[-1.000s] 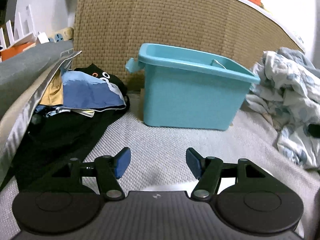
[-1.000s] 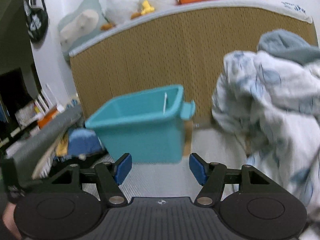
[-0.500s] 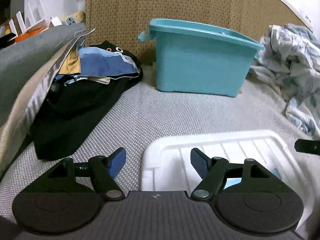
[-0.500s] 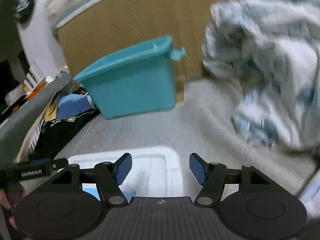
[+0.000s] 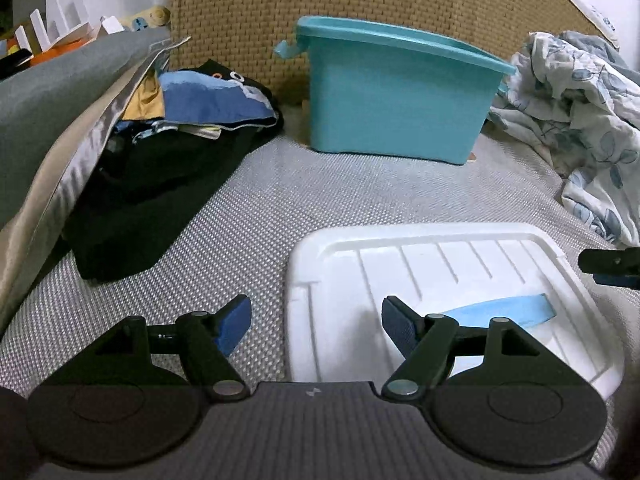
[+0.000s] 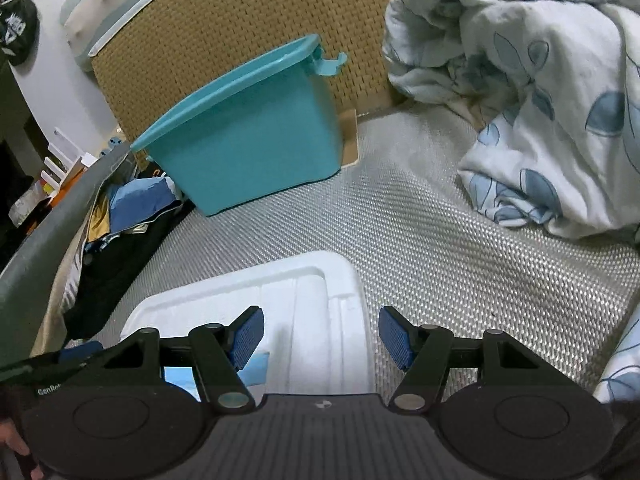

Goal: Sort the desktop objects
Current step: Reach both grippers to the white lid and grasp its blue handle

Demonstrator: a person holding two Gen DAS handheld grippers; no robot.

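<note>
- A grey cushion (image 5: 60, 92) runs along the far left, well left of the teal plastic bin (image 5: 396, 104).
- A heap of folded clothes (image 5: 176, 152), black beneath and blue on top, lies against the cushion, just left of the bin.
- The bin stands upright on the woven grey mat (image 5: 248, 240), its back at the tan woven headboard (image 5: 248, 12); a small hook-shaped handle juts from its left end in the left wrist view.
- The left tongs (image 5: 316, 324) are spread with nothing between the blue pads, in front of the bin; the left pad hangs over the mat, the right pad over the white tray's near left part.
- The white ribbed tray (image 5: 432, 264) lies flat on the mat in front of the bin, well apart from it.
- A light blue flat strip (image 5: 508, 308) rests inside the tray, partly hidden behind the left tongs' right finger.
- The right tongs (image 6: 320, 334) are spread and pinch nothing, in front of the bin; they straddle the tray's right edge (image 6: 344, 280), left pad over the tray, right pad over the mat.
- A crumpled white blanket with blue leaf print (image 6: 540, 92) is piled to the right of the bin, close to its right end.
</note>
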